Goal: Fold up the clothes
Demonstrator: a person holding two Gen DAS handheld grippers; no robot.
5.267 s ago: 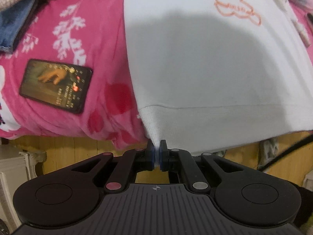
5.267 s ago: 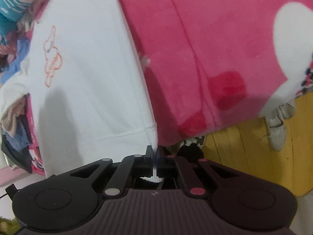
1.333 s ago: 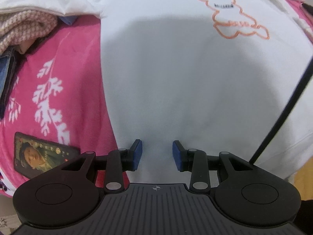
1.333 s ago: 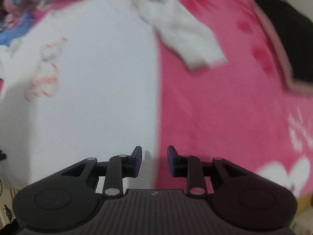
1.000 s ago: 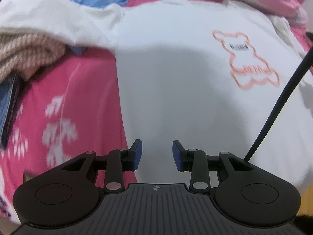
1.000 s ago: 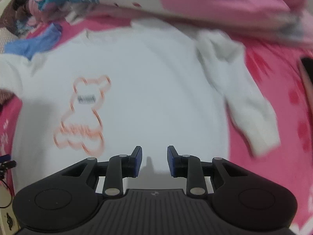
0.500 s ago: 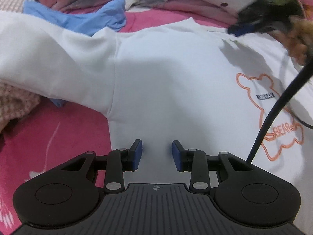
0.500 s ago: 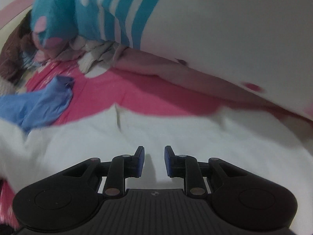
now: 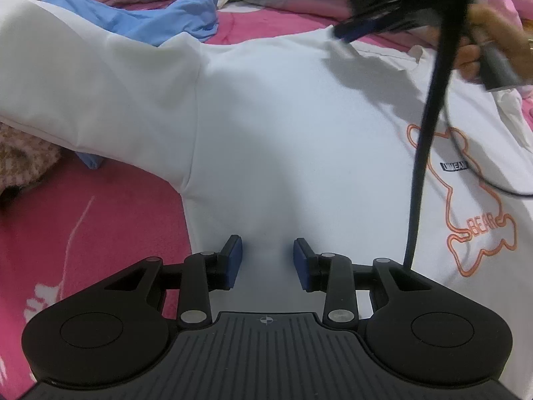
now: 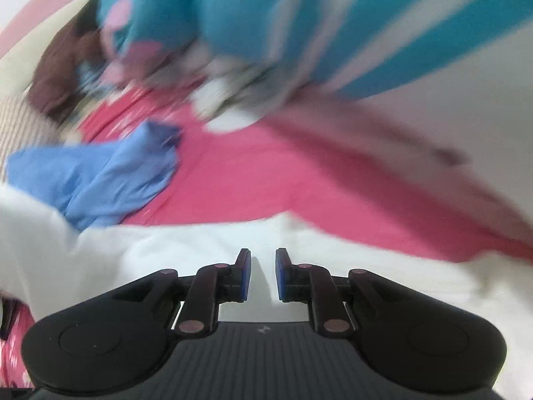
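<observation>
A pink blanket [image 9: 100, 233] with a pale printed pattern covered the bed, and nearly all of it was taken up by laundry. Along the far edge lay a heap of clothes: a blue garment [image 9: 150, 20] crumpled on the blanket, a teal and white striped piece [image 10: 349, 26] piled behind it, and something brown [image 10: 60, 66] at the far left, too blurred to name. A checked knit [image 9: 23, 156] showed at the left edge of the left camera's view, partly under a sleeve. No basket or box was in sight.

The white sweatshirt [image 9: 283, 133] lay flat and face up in the middle of the blanket, one sleeve [image 9: 83, 76] stretched out to the left over the blue garment's end. An orange bear outline [image 9: 473, 200] with the word BEAR sat on its chest.

The left gripper [image 9: 267, 260] hung over the sweatshirt's body just below the armpit, its blue pads [image 9: 233, 260] spread apart with only flat cloth under the gap, pinching nothing.

The right gripper [image 10: 263, 273] was at the sweatshirt's upper edge near the collar, its jaws closing, narrowly apart, with white cloth beneath them; the pads [image 10: 246, 275] had not yet pressed on any fold. From the left camera it appeared blurred at the top right, held by a hand [image 9: 493, 33], a black cable [image 9: 429, 126] trailing down across the sweatshirt.
</observation>
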